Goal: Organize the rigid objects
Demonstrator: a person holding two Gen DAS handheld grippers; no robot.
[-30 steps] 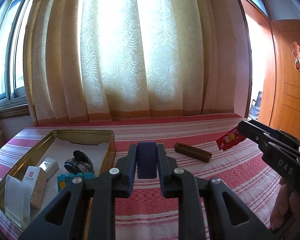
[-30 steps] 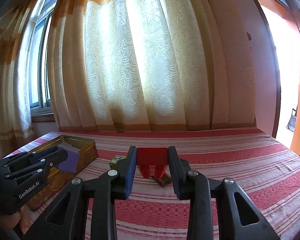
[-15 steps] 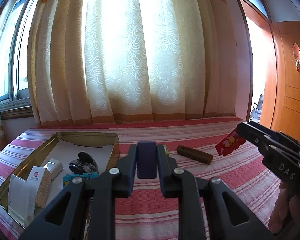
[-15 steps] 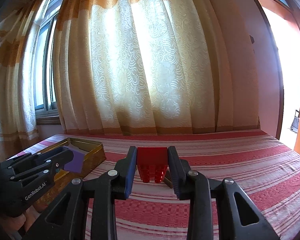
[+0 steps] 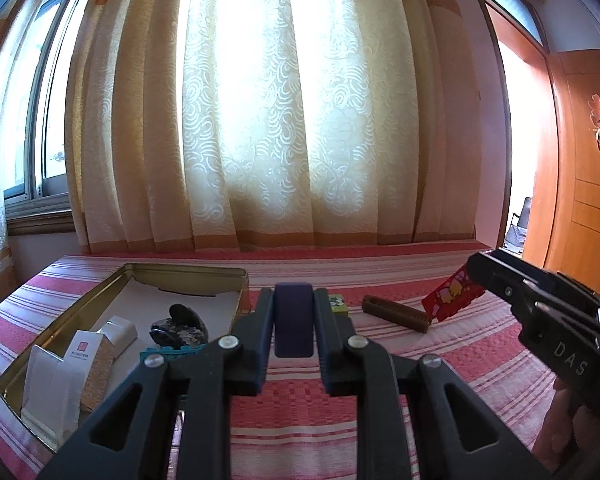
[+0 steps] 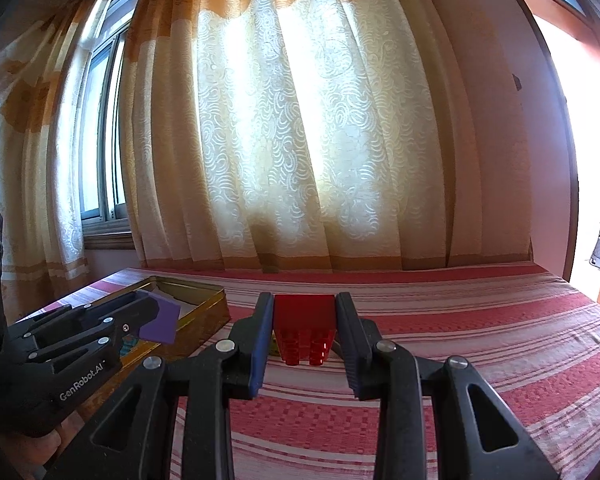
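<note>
Strong daylight is pouring through the curtain (image 5: pixel 300 120), blowing its middle out to near white in both views. A doorway (image 6: pixel 580 140) at the right is glaring just as hard. Against this backlight the near gripper arms are showing as dark shapes with little detail, and the striped bedspread (image 5: pixel 460 360) is lying in softer, even light. The fisheye lens is bending the window frame (image 6: pixel 108 140) and walls, and the corners are fading to black.

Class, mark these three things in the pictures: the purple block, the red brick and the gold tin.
purple block (image 5: pixel 293 322): left wrist view, middle of its front face.
red brick (image 6: pixel 305 328): right wrist view, centre of its top.
gold tin (image 5: pixel 188 270): left wrist view, far rim.
</note>
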